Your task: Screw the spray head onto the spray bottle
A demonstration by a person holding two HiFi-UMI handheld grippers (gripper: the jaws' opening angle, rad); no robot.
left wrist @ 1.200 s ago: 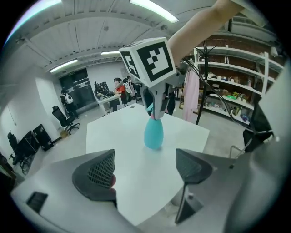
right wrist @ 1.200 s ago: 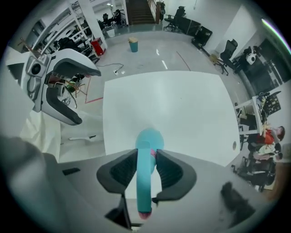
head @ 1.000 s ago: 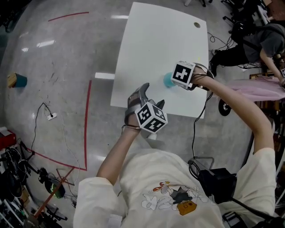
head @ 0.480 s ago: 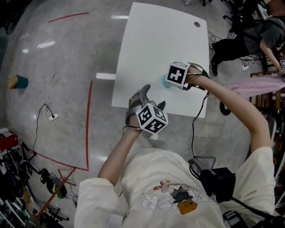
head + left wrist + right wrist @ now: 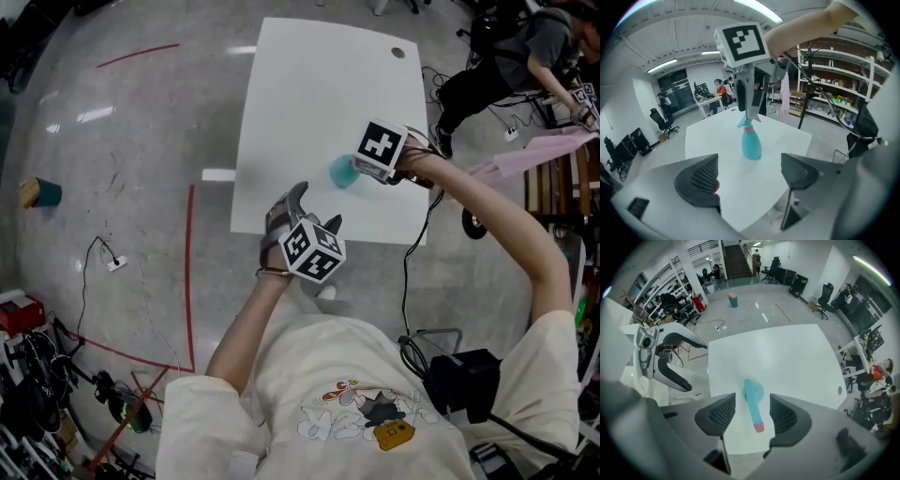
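Observation:
A teal spray bottle (image 5: 751, 146) stands upright on the white table (image 5: 309, 84), and its spray head (image 5: 752, 408), teal with a pink tip, sits on top. My right gripper (image 5: 752, 416) hangs straight down over it. Its jaws have just been opening and stand open, with the spray head between them and a gap on each side. In the left gripper view the right gripper (image 5: 749, 105) ends just above the head. My left gripper (image 5: 750, 176) is open and empty near the table's front edge, pointing at the bottle (image 5: 341, 172) from a short way off.
The table has a small round hole (image 5: 398, 52) at its far right corner. A person (image 5: 525, 47) bends over at the far right beside a pink cloth (image 5: 525, 155). Red tape lines (image 5: 187, 272) mark the floor at left, and a cable (image 5: 410, 281) hangs off the table's right side.
The right gripper has lifted a little off the spray head and its jaws have opened. More of the bottle now shows beside its marker cube. The left gripper has stayed put.

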